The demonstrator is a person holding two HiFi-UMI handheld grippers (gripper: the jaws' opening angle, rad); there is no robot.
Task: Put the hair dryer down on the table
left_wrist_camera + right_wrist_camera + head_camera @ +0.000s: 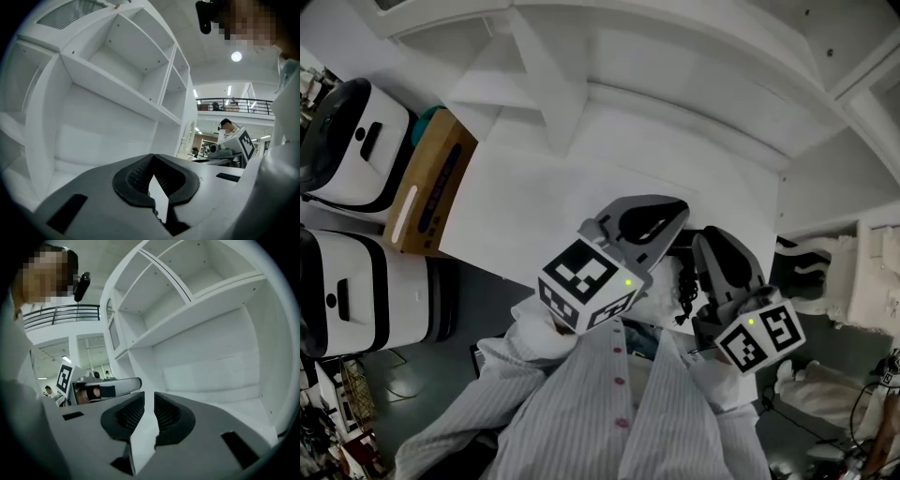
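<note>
I cannot make out a hair dryer in any view. Only a dark curly cord (pixel 683 302) shows, between the two grippers near the person's striped shirt. My left gripper (pixel 661 214) is held close to the body over the near edge of the white table (pixel 544 197). In its own view the left gripper (pixel 152 161) has its pad tips touching with nothing between them. My right gripper (pixel 712 236) is beside it on the right. The right gripper (pixel 149 399) shows a narrow slit between its pads, with nothing in it. Both point at white shelving (pixel 201 310).
A cardboard box (pixel 431 183) stands at the table's left end. Two white appliances with black trim (pixel 356 141) (pixel 356 291) are left of it. A white object with black bands (pixel 811 272) sits at the right. Shelf compartments (pixel 117 89) rise behind the table.
</note>
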